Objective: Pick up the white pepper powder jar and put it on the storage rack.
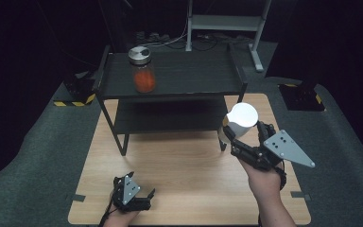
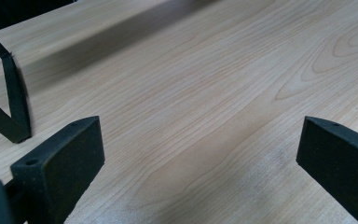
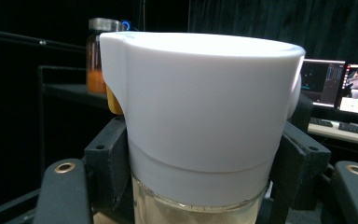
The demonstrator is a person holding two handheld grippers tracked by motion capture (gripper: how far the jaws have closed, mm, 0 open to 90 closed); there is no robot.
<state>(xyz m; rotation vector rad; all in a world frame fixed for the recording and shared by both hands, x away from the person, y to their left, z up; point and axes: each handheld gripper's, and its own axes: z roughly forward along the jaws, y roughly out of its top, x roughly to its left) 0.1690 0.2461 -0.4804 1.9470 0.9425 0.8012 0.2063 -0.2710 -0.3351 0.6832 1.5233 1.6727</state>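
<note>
we hold a jar with a white lid (image 1: pixel 241 119) in the right gripper (image 1: pixel 236 137), and its jaws are closed on the sides of the jar, just under the lid, as the right gripper view shows. the jar (image 3: pixel 200 140) has a clear glass body, and what is inside we cannot tell. in the high view it hangs in the air above the wooden table (image 1: pixel 179 161), just in front of the right end of the black shelf (image 1: pixel 170 71) and not touching it. on the top board of this shelf, at its left side, stands another jar with a metal lid and orange content (image 1: pixel 142 70). the left gripper (image 1: pixel 134 195) rests low at the near edge of the table, its jaws stand wide apart with nothing between them, only bare wood. we judge that the step in hand is the carrying of the jar toward the shelf, probably to put it on the top board. the next move calls for lifting the jar higher than the raised edge of the shelf, keeping it upright, then bringing it forward over a free place well apart from the orange jar, and lowering it slowly before the jaws open.
</note>
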